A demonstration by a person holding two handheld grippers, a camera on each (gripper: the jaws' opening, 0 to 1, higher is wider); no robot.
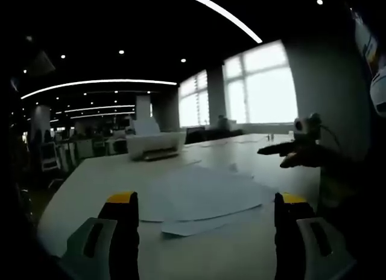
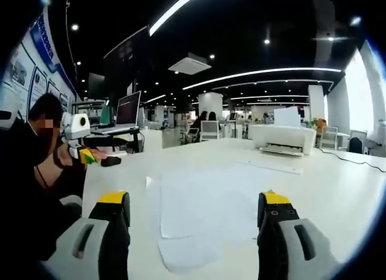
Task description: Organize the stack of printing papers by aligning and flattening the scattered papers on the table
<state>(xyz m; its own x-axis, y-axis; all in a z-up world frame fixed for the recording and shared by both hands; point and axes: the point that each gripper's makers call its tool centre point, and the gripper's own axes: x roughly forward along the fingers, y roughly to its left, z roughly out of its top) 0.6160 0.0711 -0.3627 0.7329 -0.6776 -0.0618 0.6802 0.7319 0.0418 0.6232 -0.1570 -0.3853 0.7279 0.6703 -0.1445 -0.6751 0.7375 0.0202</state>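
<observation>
- The left gripper (image 1: pixel 205 216) is holding its yellow-tipped fingers (image 1: pixel 122 201) spread wide, pinching nothing; the right gripper (image 2: pixel 195 213) is doing likewise, its fingers (image 2: pixel 114 201) wide apart and bare.
- The scattered printing papers (image 1: pixel 202 198) are lying on the white table (image 1: pixel 96 174) at twelve o'clock of both grippers, overlapping loosely, edges fanning at odd angles.
- A white printer (image 2: pixel 282 138) is sitting farther back, at one o'clock in the right gripper view.
- A person (image 2: pixel 33 171) is sitting at nine o'clock in that view.
- Judging by the skewed sheets, the aligning and flattening are barely starting; squaring the edges and pressing the stack flat are remaining.
</observation>
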